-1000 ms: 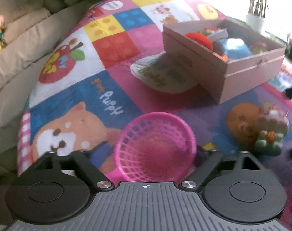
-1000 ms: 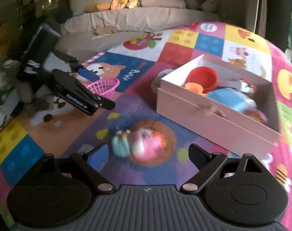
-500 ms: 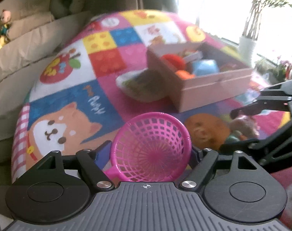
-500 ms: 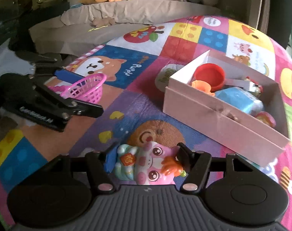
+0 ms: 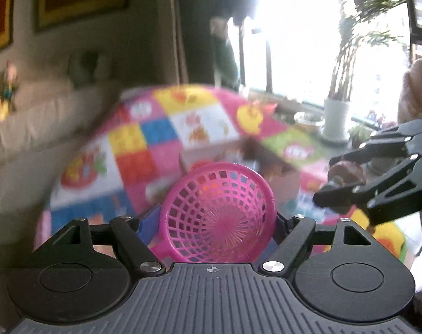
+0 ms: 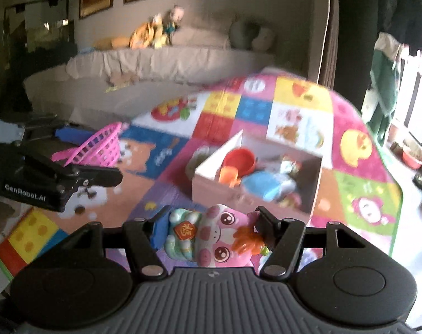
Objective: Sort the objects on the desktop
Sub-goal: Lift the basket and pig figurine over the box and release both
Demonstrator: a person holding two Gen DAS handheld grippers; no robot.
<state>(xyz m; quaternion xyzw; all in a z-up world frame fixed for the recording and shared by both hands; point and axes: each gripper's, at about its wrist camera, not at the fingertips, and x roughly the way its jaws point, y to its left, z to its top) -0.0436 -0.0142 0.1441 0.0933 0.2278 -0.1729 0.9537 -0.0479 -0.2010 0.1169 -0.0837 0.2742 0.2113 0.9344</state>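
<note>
I am looking over a desk covered by a bright patchwork cartoon cloth (image 6: 291, 117), with a beige padded sofa (image 6: 144, 64) behind its far edge, framed pictures on the wall and a bright window with a white potted plant (image 5: 336, 117) off the right edge. An open pale cardboard box (image 6: 247, 192) is sitting near the middle of the desk, holding a red plastic cup (image 6: 240, 159), an orange cup and a blue block; other items inside are too blurred to name.

My left gripper (image 5: 215, 222) is clamping a round pink plastic mesh basket (image 5: 219, 211), lifted clear of the cloth, its opening tipped toward the camera and its pink handle pointing down-left. My right gripper (image 6: 208, 229) is pinching a pink cartoon pig figurine with a mint-green body (image 6: 211, 236), held above the near edge, lying sideways with its long axis running across between the fingers, its face toward the camera. In the left view the basket is blocking part of the box.
</note>
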